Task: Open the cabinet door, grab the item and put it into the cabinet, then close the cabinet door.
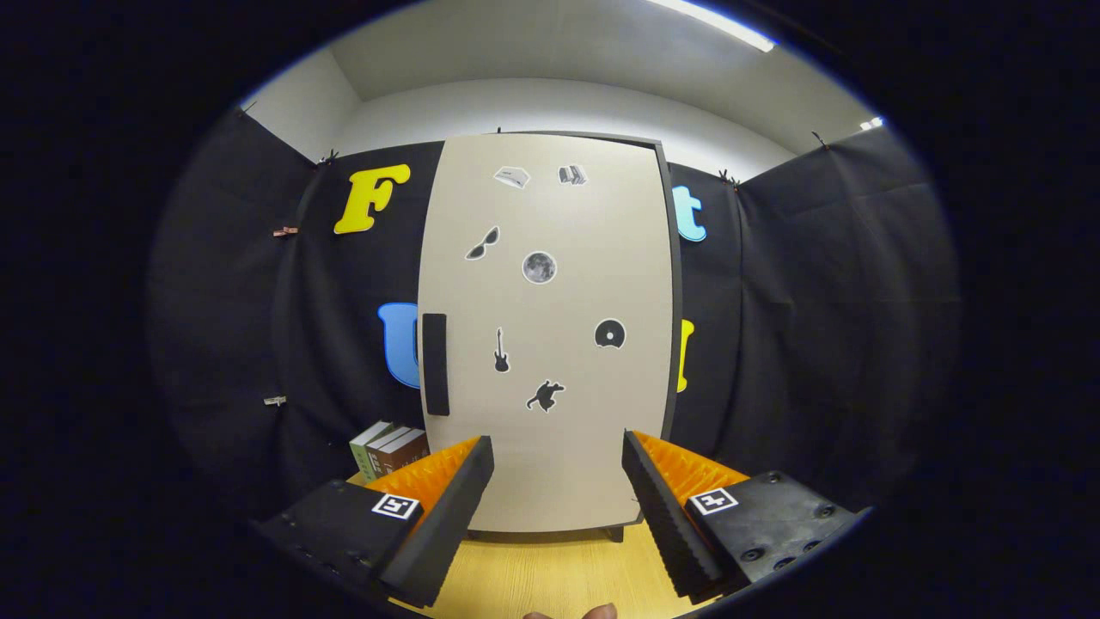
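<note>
Spread gripper (559,481) faces shut door (550,344), its handle (436,364) at ten o'clock; a rushed grab could slip off it.

The gripper (559,507) is held level and pointing straight ahead, its two fingers (447,516) spread wide apart with nothing between them. Both reach forward evenly, toothed inner faces turned toward each other. Below the gap, a person's fingertips (593,612) just peek in.
</note>
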A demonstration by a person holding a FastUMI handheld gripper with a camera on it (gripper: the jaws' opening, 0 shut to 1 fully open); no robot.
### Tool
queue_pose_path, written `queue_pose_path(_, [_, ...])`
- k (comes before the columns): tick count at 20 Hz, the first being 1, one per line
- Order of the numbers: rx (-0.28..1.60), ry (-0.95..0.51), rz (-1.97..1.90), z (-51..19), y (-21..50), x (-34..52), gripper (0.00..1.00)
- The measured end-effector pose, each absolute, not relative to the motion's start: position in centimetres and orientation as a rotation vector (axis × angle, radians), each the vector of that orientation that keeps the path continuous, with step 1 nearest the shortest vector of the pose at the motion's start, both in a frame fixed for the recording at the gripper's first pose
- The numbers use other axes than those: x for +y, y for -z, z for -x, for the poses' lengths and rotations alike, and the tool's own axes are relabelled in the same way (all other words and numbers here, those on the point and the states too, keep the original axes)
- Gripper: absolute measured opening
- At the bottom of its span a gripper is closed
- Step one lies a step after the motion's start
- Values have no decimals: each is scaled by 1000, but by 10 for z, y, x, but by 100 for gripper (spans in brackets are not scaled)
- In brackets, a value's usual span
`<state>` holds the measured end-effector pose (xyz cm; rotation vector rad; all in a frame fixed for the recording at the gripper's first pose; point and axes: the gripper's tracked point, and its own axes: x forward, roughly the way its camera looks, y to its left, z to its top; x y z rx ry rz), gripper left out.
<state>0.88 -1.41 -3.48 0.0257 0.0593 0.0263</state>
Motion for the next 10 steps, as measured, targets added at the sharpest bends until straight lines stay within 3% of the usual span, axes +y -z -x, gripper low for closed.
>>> queue_pose_path(10, [59,-24,-27,-12,31,-20,98])
